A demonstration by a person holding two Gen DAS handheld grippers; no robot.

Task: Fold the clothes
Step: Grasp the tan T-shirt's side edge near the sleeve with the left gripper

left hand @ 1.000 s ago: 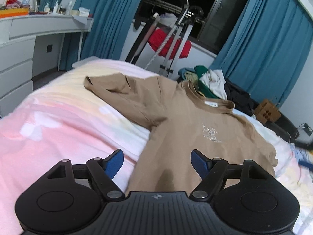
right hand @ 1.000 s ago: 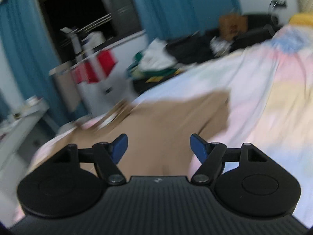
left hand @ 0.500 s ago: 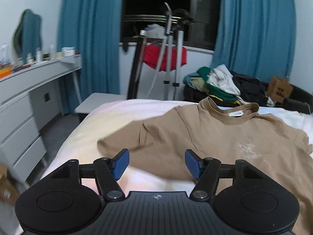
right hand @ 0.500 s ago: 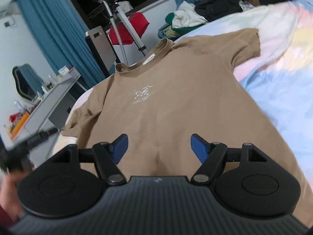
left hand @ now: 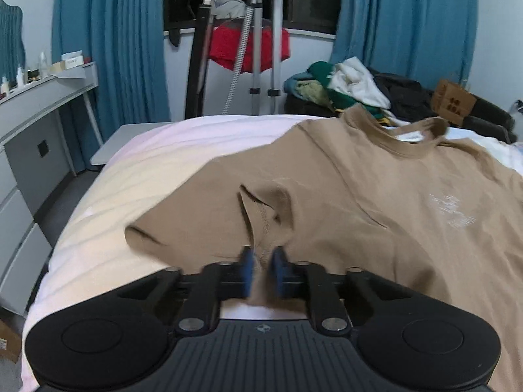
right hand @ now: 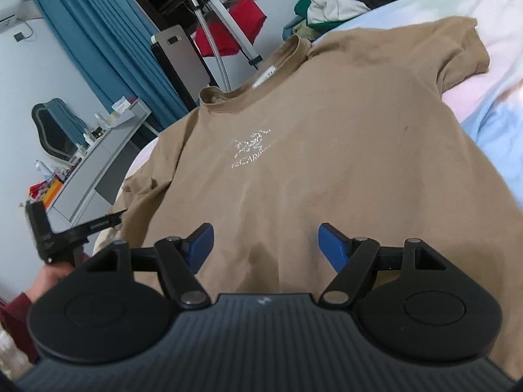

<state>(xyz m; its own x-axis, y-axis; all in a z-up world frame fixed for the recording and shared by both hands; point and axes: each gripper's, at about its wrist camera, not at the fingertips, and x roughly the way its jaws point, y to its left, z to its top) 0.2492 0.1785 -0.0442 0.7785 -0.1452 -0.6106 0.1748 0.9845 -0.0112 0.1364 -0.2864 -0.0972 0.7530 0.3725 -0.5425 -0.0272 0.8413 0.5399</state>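
A tan T-shirt (left hand: 376,202) with a white chest print lies face up on the bed. My left gripper (left hand: 262,269) is shut on the edge of its left sleeve (left hand: 261,215), bunching the cloth. In the right wrist view the same T-shirt (right hand: 310,137) spreads out flat. My right gripper (right hand: 264,245) is open and empty, hovering over the shirt's lower body. The left gripper's body and the hand holding it show in that view at the far left (right hand: 65,232).
The bed (left hand: 157,176) has a pastel pink, yellow and blue sheet. A grey desk (left hand: 39,104) stands to the left. A garment steamer stand with red cloth (left hand: 251,45) and a clothes pile (left hand: 346,88) are beyond the bed's far edge.
My left gripper has moved in on the left sleeve and shut on it. My right gripper stays open and has moved a little closer over the shirt's lower body.
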